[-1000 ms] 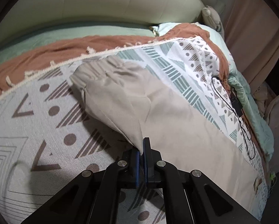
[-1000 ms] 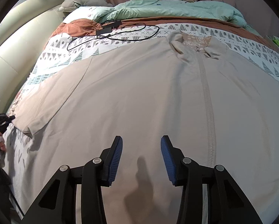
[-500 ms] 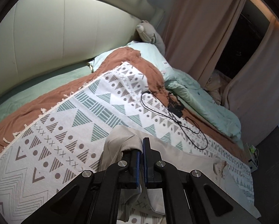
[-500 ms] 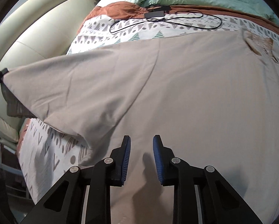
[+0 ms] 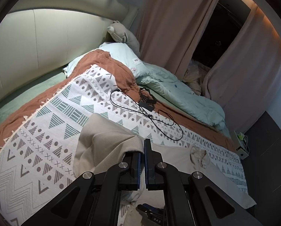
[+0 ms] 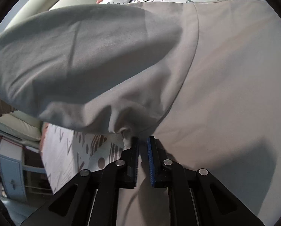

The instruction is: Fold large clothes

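My left tongs (image 5: 142,156) are clamped tight on a bunch of the beige garment (image 5: 102,146), which hangs over the left finger and spills off toward 9 o'clock. My right tongs (image 6: 143,158) have a narrow gap between the pads. The jaws had been closing in and just eased back open a touch. Beige cloth shows through the gap, with a little pucker at the left fingertip, but neither pad is pressing on it.

From the right camera, the lifted sleeve (image 6: 84,56) hangs across from 9 to 12 o'clock, off the bed. The rest of the garment lies flat from 1 to 5 o'clock.

It's all spread on the patterned blanket (image 5: 46,141), with the collar (image 5: 197,156) at 3 o'clock of the left tongs. Further out, at 12 o'clock, there's a black cable (image 5: 159,120) with its charger brick (image 5: 147,105). Then come the rust-brown blanket (image 5: 110,64) and the mint duvet (image 5: 178,94). At the far end are the padded headboard (image 5: 37,43) at 10 o'clock, a grey plush toy (image 5: 119,33) and the curtains (image 5: 168,28).
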`<state>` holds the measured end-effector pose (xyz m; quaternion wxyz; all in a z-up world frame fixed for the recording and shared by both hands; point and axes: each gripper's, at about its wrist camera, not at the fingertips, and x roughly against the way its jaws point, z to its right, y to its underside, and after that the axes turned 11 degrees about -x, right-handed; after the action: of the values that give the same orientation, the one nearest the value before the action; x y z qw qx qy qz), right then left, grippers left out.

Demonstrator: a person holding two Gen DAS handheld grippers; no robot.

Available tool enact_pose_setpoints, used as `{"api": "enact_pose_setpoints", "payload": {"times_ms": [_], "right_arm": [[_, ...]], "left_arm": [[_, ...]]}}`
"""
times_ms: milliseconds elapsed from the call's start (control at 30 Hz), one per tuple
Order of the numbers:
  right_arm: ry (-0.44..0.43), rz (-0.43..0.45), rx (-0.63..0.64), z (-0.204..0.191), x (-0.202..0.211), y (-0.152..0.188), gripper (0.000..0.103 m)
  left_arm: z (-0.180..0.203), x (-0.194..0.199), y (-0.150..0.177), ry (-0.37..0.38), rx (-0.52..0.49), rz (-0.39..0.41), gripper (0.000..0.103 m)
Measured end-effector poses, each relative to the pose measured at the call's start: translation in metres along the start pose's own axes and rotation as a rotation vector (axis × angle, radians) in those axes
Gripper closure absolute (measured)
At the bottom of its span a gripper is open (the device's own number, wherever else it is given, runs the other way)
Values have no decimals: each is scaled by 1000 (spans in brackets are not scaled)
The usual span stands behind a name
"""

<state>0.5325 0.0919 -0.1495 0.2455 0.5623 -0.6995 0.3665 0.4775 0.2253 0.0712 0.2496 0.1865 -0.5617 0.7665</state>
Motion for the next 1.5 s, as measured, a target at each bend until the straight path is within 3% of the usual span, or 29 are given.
{"api": "enact_pose_setpoints", "payload": {"times_ms": [33, 67, 100, 200, 500, 600, 800, 900, 967, 1033, 1067, 1100, 1167, 1267, 1500], "right_arm": [[-18, 5, 3, 5, 13, 3, 67], [-18, 22, 18, 10, 28, 8, 47], [-9, 54, 40, 14, 45, 12, 40], [9, 109, 52, 34, 94, 24, 40], [105, 311, -83, 113, 229, 50, 40], [77, 370, -146, 140, 262, 63, 39], [14, 427, -254, 178, 286, 65, 38], [37, 467, -284, 191, 291, 59, 38], [5, 467, -322, 203, 292, 55, 38], [-13, 470, -347, 212, 293, 49, 38], [-13, 474, -350, 216, 297, 50, 38], [-13, 477, -352, 218, 298, 49, 38], [-29, 479, -359, 222, 301, 49, 38], [-31, 490, -371, 231, 309, 51, 38], [-2, 522, -408, 245, 321, 52, 38]], "left_arm": [[7, 0, 1, 9, -7, -1, 100], [14, 0, 1, 18, -11, -2, 100], [22, 0, 1, 31, -14, -3, 101], [49, -2, 3, 63, -35, -6, 101], [139, -20, 23, 145, -133, -58, 100], [168, -29, 32, 165, -164, -82, 100], [217, -58, 64, 178, -184, -159, 100], [232, -83, 87, 183, -169, -219, 98], [240, -104, 107, 209, -153, -268, 88], [247, -125, 128, 237, -137, -310, 62], [252, -133, 139, 247, -131, -322, 38], [255, -139, 148, 258, -122, -325, 23], [259, -148, 165, 290, -96, -326, 17], [261, -155, 183, 333, -45, -338, 16], [248, -134, 212, 387, 61, -298, 8]]}}
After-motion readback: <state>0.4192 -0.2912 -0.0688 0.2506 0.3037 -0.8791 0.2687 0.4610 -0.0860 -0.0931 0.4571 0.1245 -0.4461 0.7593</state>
